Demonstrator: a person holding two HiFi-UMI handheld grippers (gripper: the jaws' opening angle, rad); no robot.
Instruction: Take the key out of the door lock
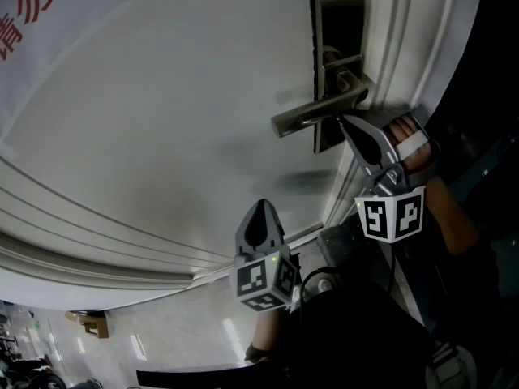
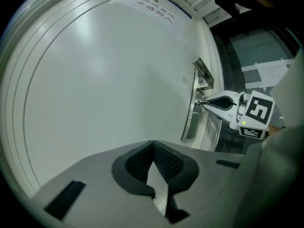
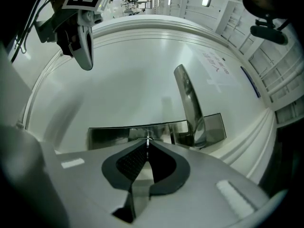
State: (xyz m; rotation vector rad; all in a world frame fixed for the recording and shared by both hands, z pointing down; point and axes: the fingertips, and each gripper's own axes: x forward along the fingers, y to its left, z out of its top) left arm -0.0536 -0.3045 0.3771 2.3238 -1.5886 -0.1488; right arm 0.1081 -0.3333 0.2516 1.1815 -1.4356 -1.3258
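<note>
A dark metal lock plate (image 1: pixel 336 47) with a lever handle (image 1: pixel 318 112) sits at the right edge of a white door (image 1: pixel 162 120). My right gripper (image 1: pixel 343 121) points at the plate just below the handle. In the right gripper view its jaws (image 3: pixel 147 144) are shut on the thin metal key (image 3: pixel 147 138), whose tip meets the lock plate (image 3: pixel 111 136). The left gripper view shows the key (image 2: pixel 200 102) as a short pin between that gripper and the plate (image 2: pixel 191 122). My left gripper (image 1: pixel 261 207) hangs lower and to the left, off the door, shut and empty (image 2: pixel 153 144).
A paper notice with red characters (image 1: pixel 32 23) is stuck to the door's upper left. The moulded door frame (image 1: pixel 405 39) runs along the right. A hand (image 1: pixel 413 146) holds the right gripper. Below the door lies tiled floor with a cardboard box (image 1: pixel 93 322).
</note>
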